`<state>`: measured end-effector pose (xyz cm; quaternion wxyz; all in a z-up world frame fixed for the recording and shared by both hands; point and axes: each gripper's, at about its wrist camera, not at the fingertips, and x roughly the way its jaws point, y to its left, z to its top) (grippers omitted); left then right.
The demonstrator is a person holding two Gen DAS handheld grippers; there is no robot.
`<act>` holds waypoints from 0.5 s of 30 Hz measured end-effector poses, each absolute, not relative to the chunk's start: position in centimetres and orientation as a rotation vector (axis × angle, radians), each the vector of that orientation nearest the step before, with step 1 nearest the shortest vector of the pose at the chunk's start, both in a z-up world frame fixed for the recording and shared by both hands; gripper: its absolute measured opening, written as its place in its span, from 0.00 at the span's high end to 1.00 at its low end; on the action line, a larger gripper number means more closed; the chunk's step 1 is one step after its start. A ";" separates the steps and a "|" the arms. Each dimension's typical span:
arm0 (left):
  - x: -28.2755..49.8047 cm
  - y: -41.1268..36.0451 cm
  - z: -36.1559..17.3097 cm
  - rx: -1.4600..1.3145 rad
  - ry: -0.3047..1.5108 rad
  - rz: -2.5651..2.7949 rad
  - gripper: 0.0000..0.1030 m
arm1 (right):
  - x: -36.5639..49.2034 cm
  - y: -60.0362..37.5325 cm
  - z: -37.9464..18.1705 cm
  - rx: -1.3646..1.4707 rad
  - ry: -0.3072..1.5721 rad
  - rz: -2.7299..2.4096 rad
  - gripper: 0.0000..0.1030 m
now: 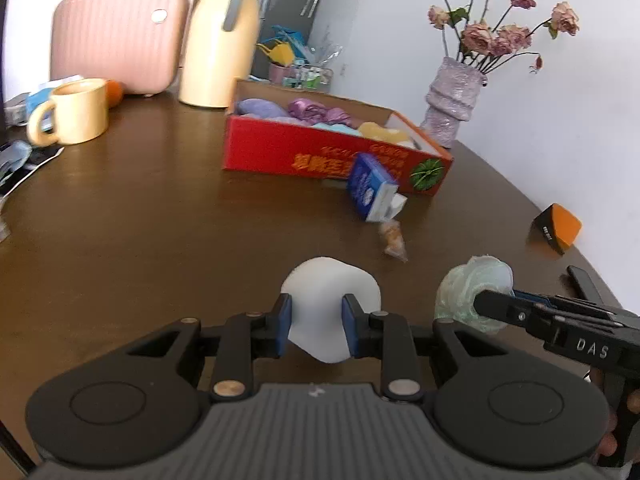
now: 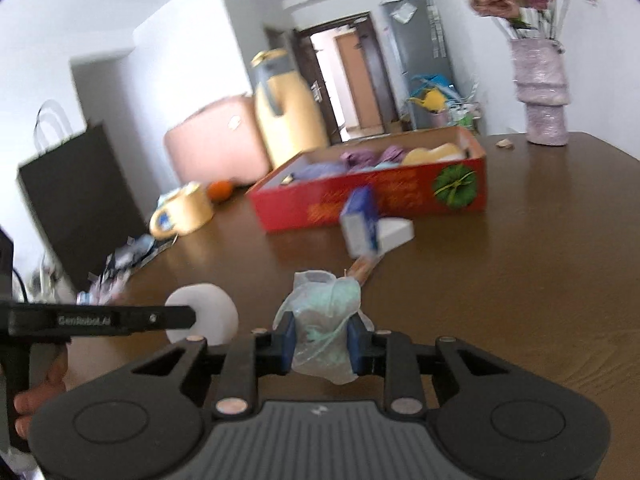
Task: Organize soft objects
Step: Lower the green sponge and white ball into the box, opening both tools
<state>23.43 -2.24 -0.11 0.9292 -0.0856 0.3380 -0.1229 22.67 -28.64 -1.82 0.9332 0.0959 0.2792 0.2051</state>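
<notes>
My left gripper (image 1: pixel 316 326) is shut on a white soft lump (image 1: pixel 332 300), squeezed between its blue pads and held above the brown table (image 1: pixel 140 216). My right gripper (image 2: pixel 322 340) is shut on a pale green soft item in clear wrap (image 2: pixel 324 316). Each gripper shows in the other's view: the right gripper (image 1: pixel 486 300) with the green bundle (image 1: pixel 468 292) at right, the left gripper (image 2: pixel 188 318) with the white lump (image 2: pixel 208 312) at left. Ahead stands a red cardboard box (image 1: pixel 320 156) (image 2: pixel 380 200) holding purple, blue and yellow soft things.
A blue-and-white carton (image 1: pixel 370 188) (image 2: pixel 362 226) and a small snack packet (image 1: pixel 394 240) lie in front of the box. A yellow mug (image 1: pixel 76 112), yellow jug (image 1: pixel 220 36), pink case (image 1: pixel 116 36), flower vase (image 1: pixel 454 100) and orange-black block (image 1: pixel 556 230) ring the table.
</notes>
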 end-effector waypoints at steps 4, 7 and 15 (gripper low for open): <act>22.5 -1.0 0.0 -0.202 0.669 -0.253 0.74 | 21.8 -27.3 -1.5 0.174 0.581 0.410 0.75; 22.2 -0.6 0.2 -0.210 0.653 -0.268 0.74 | 21.3 -26.9 -1.2 0.163 0.575 0.405 0.75; 27.1 -1.5 4.8 -0.210 0.539 -0.389 0.74 | 26.5 -28.8 4.2 0.144 0.454 0.405 0.75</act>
